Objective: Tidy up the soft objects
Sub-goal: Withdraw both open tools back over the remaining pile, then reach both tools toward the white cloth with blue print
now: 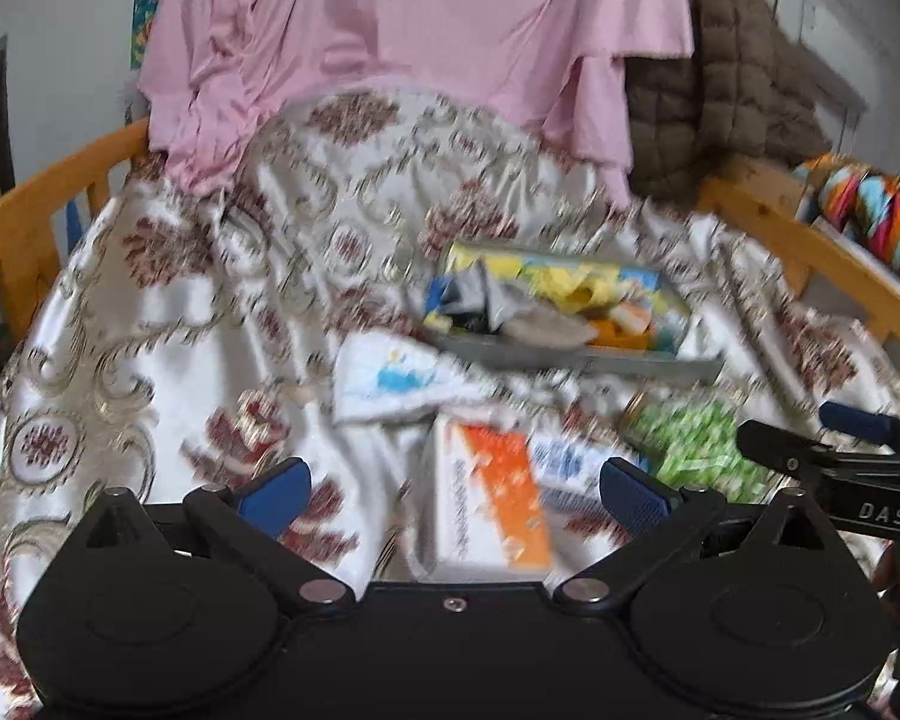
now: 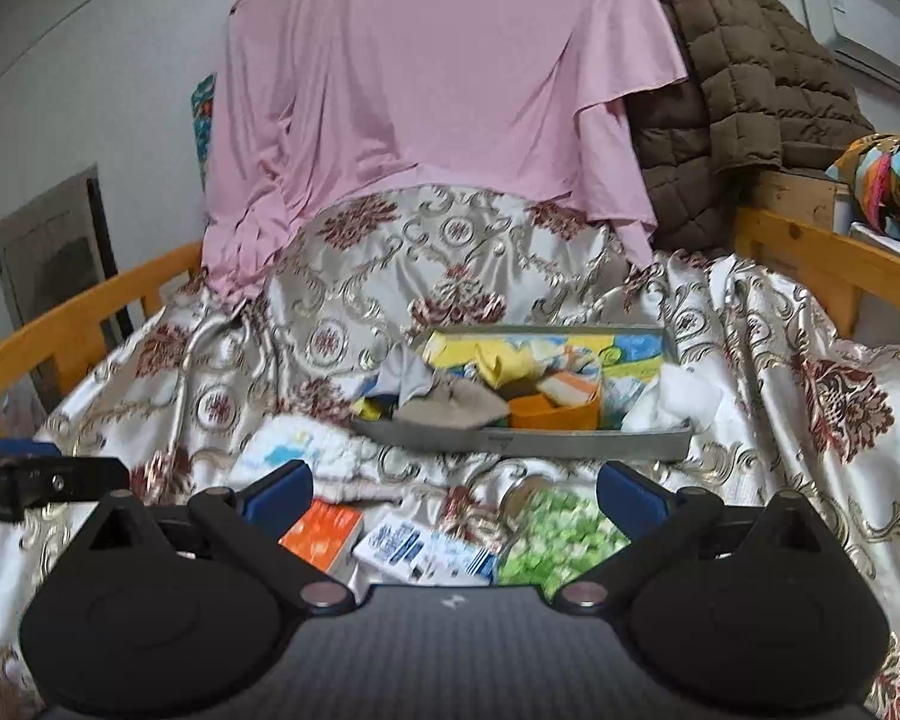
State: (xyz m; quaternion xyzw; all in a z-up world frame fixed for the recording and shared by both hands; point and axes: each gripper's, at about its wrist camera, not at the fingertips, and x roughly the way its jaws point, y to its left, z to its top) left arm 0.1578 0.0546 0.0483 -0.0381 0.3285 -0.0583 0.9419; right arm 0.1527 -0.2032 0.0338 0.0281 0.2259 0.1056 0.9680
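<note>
A grey tray (image 2: 528,441) is sitting on the patterned bedspread (image 2: 810,360), holding crumpled cloths (image 2: 450,402) and an orange cup (image 2: 555,414). Both the left gripper (image 1: 453,489) and the right gripper (image 2: 453,495) are hovering wide open, gripping nothing, above boxes (image 2: 324,537) and a green packet (image 2: 561,534).

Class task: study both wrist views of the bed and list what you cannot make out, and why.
- Print on the orange-and-white box: left view, motion blur.
- Blue-and-white packet: right view, lettering too small, near edge behind the gripper body.
- Items under the heap in the grey tray: both views, covered by cloths.
</note>
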